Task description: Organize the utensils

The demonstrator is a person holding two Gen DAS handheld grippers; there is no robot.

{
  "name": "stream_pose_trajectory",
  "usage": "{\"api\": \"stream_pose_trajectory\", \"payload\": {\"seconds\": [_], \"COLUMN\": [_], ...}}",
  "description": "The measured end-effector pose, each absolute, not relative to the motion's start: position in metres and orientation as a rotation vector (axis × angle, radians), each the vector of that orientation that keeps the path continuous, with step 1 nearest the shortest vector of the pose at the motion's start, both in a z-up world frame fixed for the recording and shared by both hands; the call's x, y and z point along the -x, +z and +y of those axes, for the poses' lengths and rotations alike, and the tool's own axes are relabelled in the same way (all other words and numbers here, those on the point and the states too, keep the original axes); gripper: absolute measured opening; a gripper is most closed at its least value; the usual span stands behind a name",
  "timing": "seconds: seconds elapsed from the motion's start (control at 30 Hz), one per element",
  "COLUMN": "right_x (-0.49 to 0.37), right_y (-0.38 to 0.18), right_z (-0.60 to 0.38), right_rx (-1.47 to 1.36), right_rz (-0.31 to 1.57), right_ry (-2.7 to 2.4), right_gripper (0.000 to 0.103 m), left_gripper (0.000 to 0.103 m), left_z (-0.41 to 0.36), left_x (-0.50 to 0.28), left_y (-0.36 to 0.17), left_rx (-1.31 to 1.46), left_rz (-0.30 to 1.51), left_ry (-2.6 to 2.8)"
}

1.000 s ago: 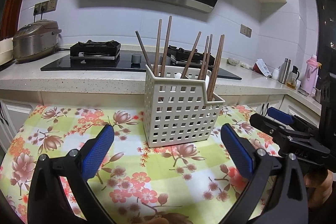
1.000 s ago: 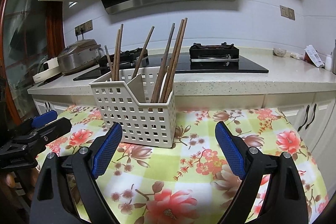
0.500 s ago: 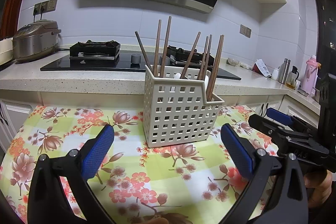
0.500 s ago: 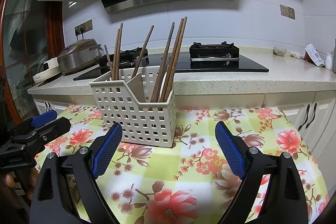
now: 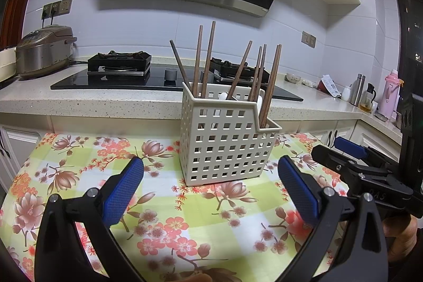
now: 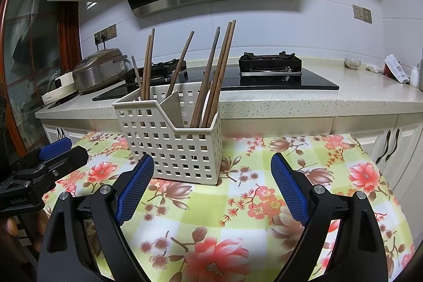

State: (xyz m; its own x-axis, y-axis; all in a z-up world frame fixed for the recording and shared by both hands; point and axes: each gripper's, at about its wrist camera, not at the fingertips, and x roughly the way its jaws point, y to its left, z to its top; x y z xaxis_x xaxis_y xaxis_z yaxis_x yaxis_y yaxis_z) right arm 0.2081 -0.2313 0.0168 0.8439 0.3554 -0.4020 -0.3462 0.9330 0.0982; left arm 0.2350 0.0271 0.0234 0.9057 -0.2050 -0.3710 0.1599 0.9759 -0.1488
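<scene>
Kitchen with stone counter, hob and dark hood behind; floral tablecloth [image 5: 79, 176] covering the table in front.

Left wrist view: showing the left gripper [image 5: 210, 181] hanging low over the cloth, jaws standing wide, gripping nothing. Pointing at the white perforated basket [image 5: 224, 147], which is sitting upright just beyond the blue pads. Holding brown chopsticks [image 5: 208, 57] that are leaning in different directions, probably because the compartments are roomy. Peeking over the rim, something white, perhaps spoon handles; hard telling. Appearing at the right edge, the right gripper [image 5: 343, 149], cut off by the frame.

Right wrist view: showing the right gripper [image 6: 211, 176] also spread wide and empty, aiming at the same basket [image 6: 169, 142] from the other side. Revealing a slanted divider inside, likely for separating utensil kinds. Hiding the basket's lower near corner behind one pad. Lying loose on the cloth: no utensils visible, so sorting looks finished or nearly so. Showing at the left edge only part of the left gripper [image 6: 50, 155].
</scene>
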Motion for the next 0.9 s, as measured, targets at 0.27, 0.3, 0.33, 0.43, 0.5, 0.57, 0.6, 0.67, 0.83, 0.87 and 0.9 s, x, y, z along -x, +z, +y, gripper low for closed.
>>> {"api": "stream_pose_trajectory", "payload": {"seconds": [0.27,0.3,0.33,0.43,0.5,0.57,0.6,0.67,0.83,0.87,0.9], "right_x": [-0.2072,-0.2071,-0.2071,-0.2069,-0.2071,-0.2067,-0.2065,-0.2073,-0.2071,-0.2073,-0.2065], "right_y": [0.0150,0.0149,0.0142,0.0139,0.0139,0.0138,0.0139,0.0142,0.0138,0.0141,0.0138], "right_z": [-0.2299,-0.2298,-0.2291,-0.2288,-0.2289,-0.2289,-0.2287,-0.2294,-0.2291,-0.2293,-0.2286], "right_rx": [-0.024,-0.024,-0.023,-0.023,-0.023,-0.024,-0.023,-0.023,-0.024,-0.024,-0.023], "right_rz": [0.431,0.430,0.431,0.432,0.433,0.433,0.433,0.432,0.434,0.434,0.433], "right_ry": [0.373,0.373,0.374,0.375,0.374,0.375,0.375,0.374,0.375,0.375,0.374], "right_gripper": [0.085,0.085,0.085,0.085,0.085,0.085,0.085,0.085,0.085,0.085,0.085], "left_gripper": [0.098,0.098,0.098,0.098,0.098,0.098,0.098,0.098,0.098,0.098,0.098], "left_z": [0.0264,0.0263,0.0263,0.0262,0.0264,0.0261,0.0264,0.0265,0.0263,0.0265,0.0261], "left_x": [-0.2346,-0.2347,-0.2348,-0.2348,-0.2347,-0.2347,-0.2347,-0.2346,-0.2348,-0.2347,-0.2348], "left_y": [0.0242,0.0243,0.0243,0.0242,0.0242,0.0243,0.0241,0.0240,0.0240,0.0238,0.0240], "left_rx": [0.115,0.115,0.116,0.116,0.116,0.116,0.117,0.116,0.116,0.116,0.116], "left_rz": [0.395,0.395,0.395,0.396,0.396,0.395,0.396,0.395,0.396,0.395,0.395], "left_ry": [-0.190,-0.191,-0.191,-0.191,-0.191,-0.191,-0.191,-0.190,-0.191,-0.191,-0.191]}}
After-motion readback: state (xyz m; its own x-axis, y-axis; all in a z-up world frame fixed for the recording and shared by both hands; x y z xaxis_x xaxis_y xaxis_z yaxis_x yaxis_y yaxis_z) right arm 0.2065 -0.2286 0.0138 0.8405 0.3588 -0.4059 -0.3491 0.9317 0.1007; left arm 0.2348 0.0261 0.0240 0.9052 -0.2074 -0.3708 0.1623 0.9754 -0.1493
